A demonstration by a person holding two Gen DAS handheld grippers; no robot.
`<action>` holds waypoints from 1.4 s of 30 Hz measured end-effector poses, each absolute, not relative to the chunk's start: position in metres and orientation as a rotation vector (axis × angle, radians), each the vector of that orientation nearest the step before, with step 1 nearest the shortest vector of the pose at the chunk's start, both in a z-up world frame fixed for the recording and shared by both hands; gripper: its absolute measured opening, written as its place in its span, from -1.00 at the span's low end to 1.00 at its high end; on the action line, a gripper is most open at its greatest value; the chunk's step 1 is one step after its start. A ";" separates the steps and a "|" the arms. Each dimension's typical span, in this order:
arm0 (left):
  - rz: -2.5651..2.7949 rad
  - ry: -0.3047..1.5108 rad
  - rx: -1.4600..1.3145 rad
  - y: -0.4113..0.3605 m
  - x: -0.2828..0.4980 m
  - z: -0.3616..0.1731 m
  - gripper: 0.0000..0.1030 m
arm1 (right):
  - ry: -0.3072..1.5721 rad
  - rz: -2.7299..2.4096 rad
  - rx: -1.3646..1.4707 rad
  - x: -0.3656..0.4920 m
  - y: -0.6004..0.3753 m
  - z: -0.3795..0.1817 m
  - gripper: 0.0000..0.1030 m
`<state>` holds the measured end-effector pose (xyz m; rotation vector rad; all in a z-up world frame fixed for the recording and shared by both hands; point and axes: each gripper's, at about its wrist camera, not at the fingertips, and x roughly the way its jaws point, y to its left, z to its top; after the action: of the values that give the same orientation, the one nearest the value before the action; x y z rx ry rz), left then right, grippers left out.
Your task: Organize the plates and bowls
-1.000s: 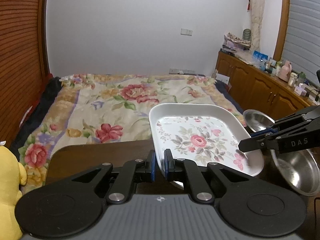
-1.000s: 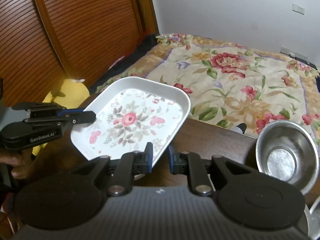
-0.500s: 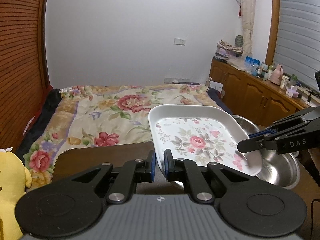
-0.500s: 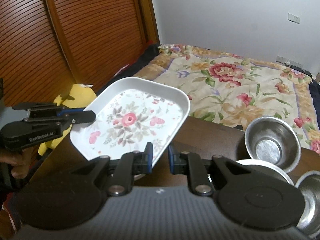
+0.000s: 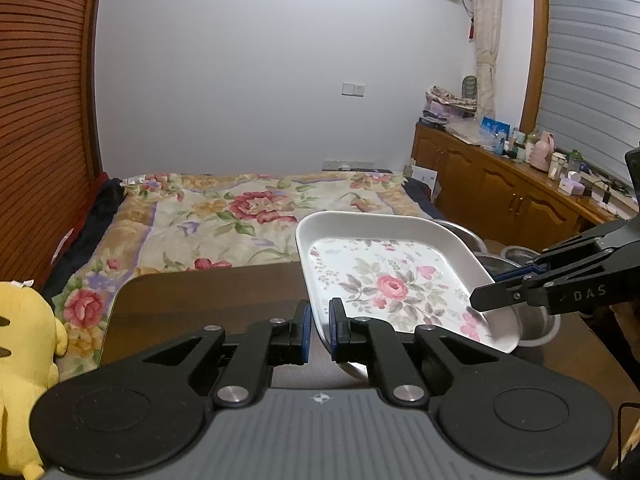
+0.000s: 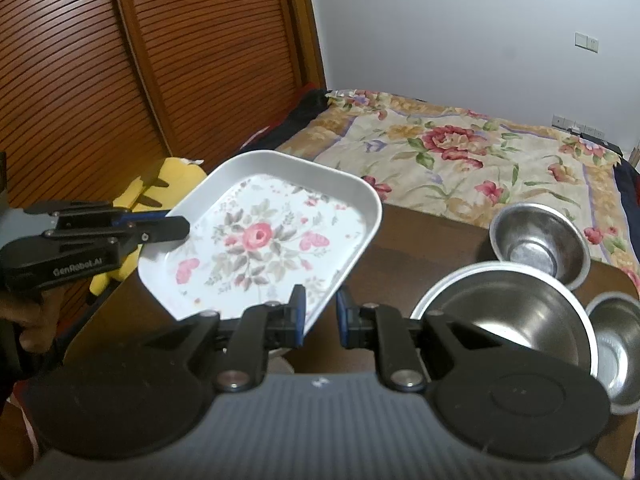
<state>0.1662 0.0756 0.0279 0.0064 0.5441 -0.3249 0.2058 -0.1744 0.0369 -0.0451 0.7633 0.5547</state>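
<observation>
A white rectangular plate with a pink rose pattern [image 5: 384,280] [image 6: 264,240] hangs tilted above the dark wooden table [image 5: 200,300] [image 6: 424,248], held from two sides. My left gripper [image 5: 319,320] [image 6: 180,227] is shut on its near-left rim. My right gripper [image 6: 321,314] [image 5: 486,305] is shut on the opposite rim. To the right stand a small steel bowl [image 6: 540,240], a large steel bowl [image 6: 508,312] and a third at the edge [image 6: 616,344]. In the left wrist view the bowls [image 5: 536,320] are mostly hidden behind the plate.
A yellow plush toy [image 5: 20,360] [image 6: 168,184] sits off the table's left side. A bed with a floral quilt [image 5: 240,216] lies beyond the table. A wooden cabinet [image 5: 500,196] lines the right wall. A person's hand [image 6: 24,312] holds the left gripper.
Both grippers have carried the plate up and back while keeping their grip. More of the steel bowls now shows in the right wrist view.
</observation>
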 end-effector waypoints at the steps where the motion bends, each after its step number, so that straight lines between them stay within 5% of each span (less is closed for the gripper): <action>1: -0.326 0.545 0.004 0.075 0.163 0.027 -0.79 | 0.765 0.554 -0.046 0.203 -0.174 0.036 -0.65; 42: -0.286 0.651 -0.058 0.089 0.089 -0.036 -0.77 | 0.780 0.585 -0.012 0.140 -0.169 -0.014 -0.65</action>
<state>0.0895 0.0886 -0.0365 -0.0580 0.6509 -0.2861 0.1398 -0.1694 -0.0137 -0.0117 0.7803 0.5848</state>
